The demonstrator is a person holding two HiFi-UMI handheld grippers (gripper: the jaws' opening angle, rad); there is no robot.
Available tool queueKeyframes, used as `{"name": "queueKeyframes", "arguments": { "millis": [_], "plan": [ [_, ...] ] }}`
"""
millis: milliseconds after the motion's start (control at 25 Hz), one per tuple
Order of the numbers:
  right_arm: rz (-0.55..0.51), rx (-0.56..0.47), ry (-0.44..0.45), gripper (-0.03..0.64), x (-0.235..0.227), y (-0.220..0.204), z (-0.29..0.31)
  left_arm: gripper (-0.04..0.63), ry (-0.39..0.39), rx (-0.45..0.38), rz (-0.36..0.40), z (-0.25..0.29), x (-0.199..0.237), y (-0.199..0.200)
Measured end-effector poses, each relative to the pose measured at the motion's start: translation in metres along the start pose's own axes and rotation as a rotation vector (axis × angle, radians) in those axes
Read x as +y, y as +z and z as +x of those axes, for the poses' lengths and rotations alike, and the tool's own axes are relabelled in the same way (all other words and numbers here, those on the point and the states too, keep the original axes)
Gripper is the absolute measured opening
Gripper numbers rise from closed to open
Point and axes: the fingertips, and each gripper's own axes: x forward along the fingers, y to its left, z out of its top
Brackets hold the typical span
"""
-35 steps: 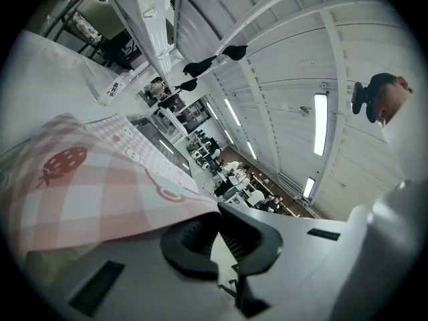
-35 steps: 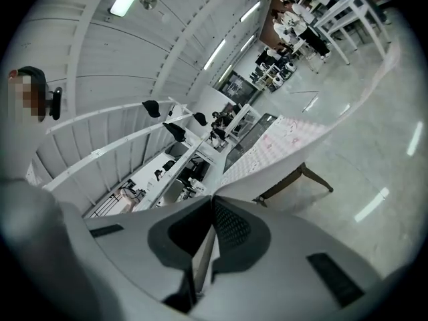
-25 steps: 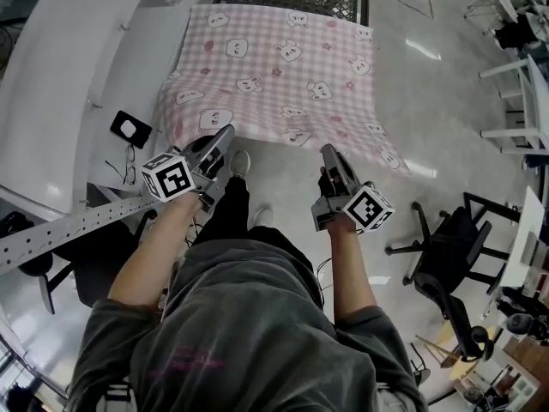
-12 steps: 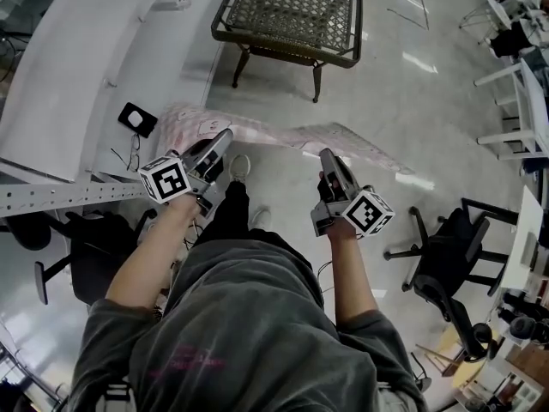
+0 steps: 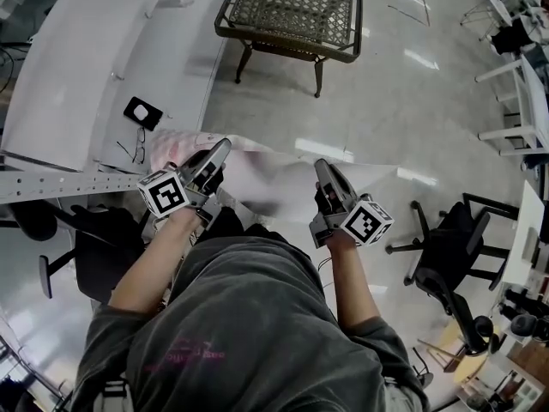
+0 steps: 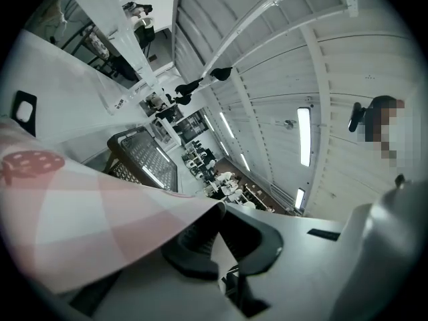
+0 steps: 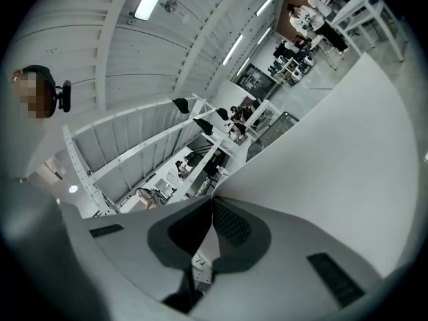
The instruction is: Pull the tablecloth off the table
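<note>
We hold the tablecloth (image 5: 266,177) up in the air between our two grippers. It is off the table (image 5: 283,51) and does not touch it. The cloth hangs in front of our body, over the shiny floor (image 5: 403,101), and the table stands well apart from it, farther ahead. In the head view the cloth looks pale and a bit blurred. In the left gripper view it (image 6: 87,212) shows pink and white squares with a red strawberry on it. In the right gripper view it (image 7: 334,166) is a plain white sheet that fills the right side.

The left gripper (image 5: 225,147) has its jaws closed tight on one edge of the cloth, which runs out from between them to the left. The right gripper (image 5: 319,166) is also pinched shut on the cloth's edge, with the thin fabric caught between its two dark pads.

The table has a dark frame and a woven top with nothing on it. A long white counter (image 5: 94,50) runs along our left side. A black chair (image 5: 446,264) sits on the floor to our right.
</note>
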Motion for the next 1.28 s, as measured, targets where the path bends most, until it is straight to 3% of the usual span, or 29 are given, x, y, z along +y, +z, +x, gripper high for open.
{"name": "queueKeyframes", "arguments": {
  "millis": [480, 1280],
  "plan": [
    [-0.025, -0.043, -0.021, 0.006, 0.019, 0.004, 0.013, -0.002, -0.01, 0.032, 0.02, -0.019, 0.005, 0.015],
    [-0.092, -0.181, -0.043, 0.006, 0.076, 0.047, 0.041, -0.002, -0.139, 0.012, 0.043, -0.018, -0.015, 0.085]
  ]
}}
